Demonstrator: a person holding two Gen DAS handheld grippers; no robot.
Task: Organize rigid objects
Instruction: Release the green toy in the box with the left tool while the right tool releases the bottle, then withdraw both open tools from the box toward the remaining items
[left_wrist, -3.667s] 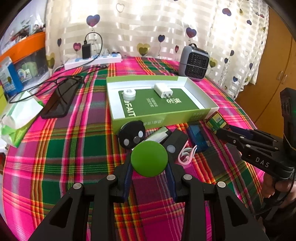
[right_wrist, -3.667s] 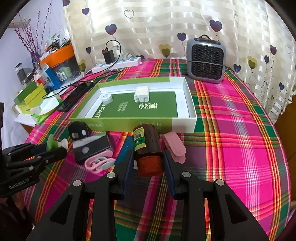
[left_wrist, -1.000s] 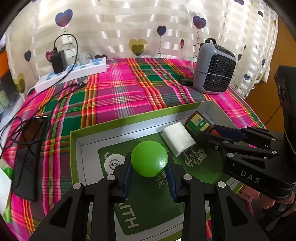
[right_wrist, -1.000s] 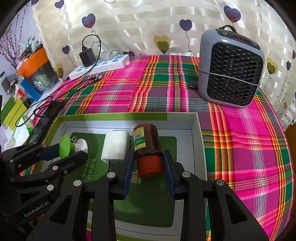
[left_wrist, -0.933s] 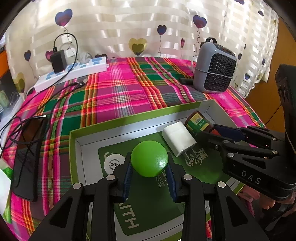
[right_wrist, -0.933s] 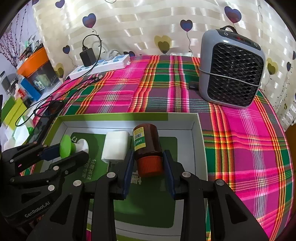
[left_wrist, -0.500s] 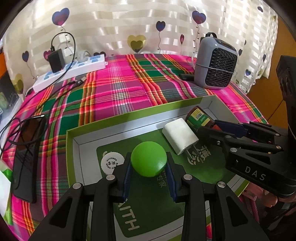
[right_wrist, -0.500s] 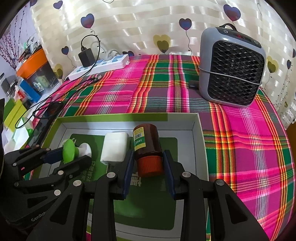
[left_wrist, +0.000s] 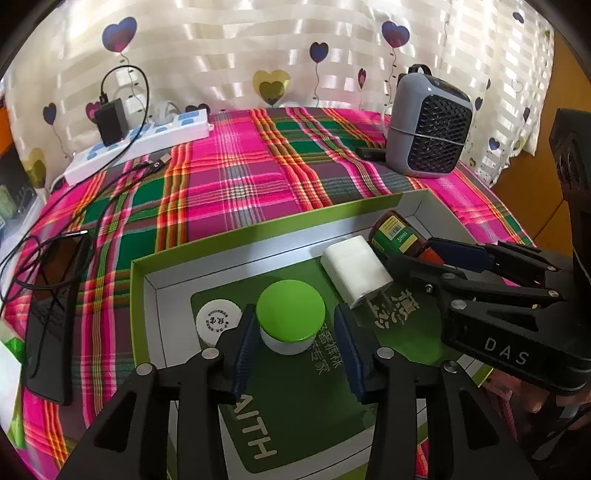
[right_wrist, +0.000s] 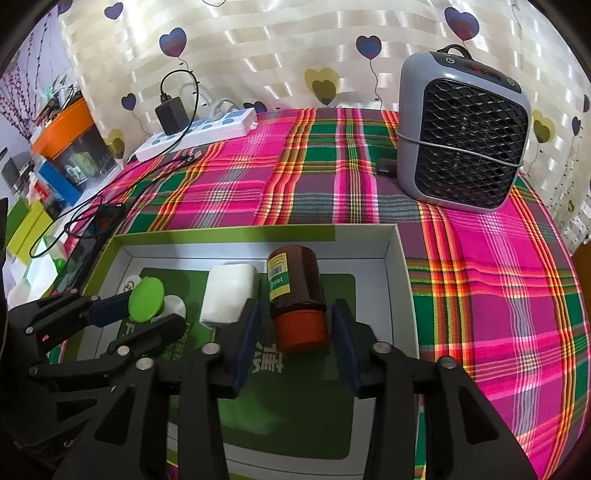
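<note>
Green-lidded jar (left_wrist: 290, 320) stands in the green box (left_wrist: 258, 236) between the opening jaws of the left gripper (left_wrist: 295, 350), and the brown bottle (right_wrist: 295, 295) lies in the same box between the opening jaws of the right gripper (right_wrist: 291, 347); neither is squeezed now. I think the bottle could roll on its round side and bump the white charger (right_wrist: 229, 291) just beside it, or a finger could knock the jar when it pulls away. Both grippers point slanting down into the box, side by side.
</note>
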